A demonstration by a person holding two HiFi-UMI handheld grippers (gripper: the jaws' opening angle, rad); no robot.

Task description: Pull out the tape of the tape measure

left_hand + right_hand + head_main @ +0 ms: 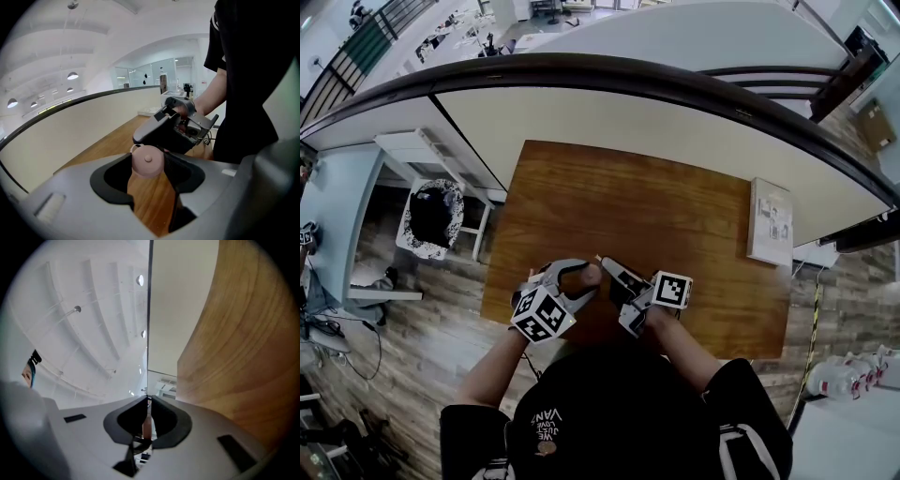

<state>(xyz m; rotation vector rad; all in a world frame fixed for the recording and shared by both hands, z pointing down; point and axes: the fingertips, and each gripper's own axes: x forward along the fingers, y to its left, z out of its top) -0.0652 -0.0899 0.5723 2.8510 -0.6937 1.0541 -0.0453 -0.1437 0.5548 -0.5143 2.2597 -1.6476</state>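
Observation:
A small round pink tape measure (pixel 591 276) is held just above the wooden table (pixel 675 206), near its front edge. My left gripper (pixel 585 274) is shut on the case, and in the left gripper view the tape measure (pixel 147 161) fills the gap between the jaws. My right gripper (pixel 608 266) comes in from the right and meets the case, tip to tip with the left one. Its dark body (pixel 143 139) lies right behind the case. In the right gripper view the right gripper (pixel 147 402) is rolled on its side. Its jaws are nearly together on a thin pinkish tab (pixel 146 425) of the tape.
A white booklet (pixel 770 221) lies at the table's right edge. A curved white wall with a dark rail (pixel 656 84) runs behind the table. A white stool with a dark bundle (pixel 433 214) stands on the floor to the left.

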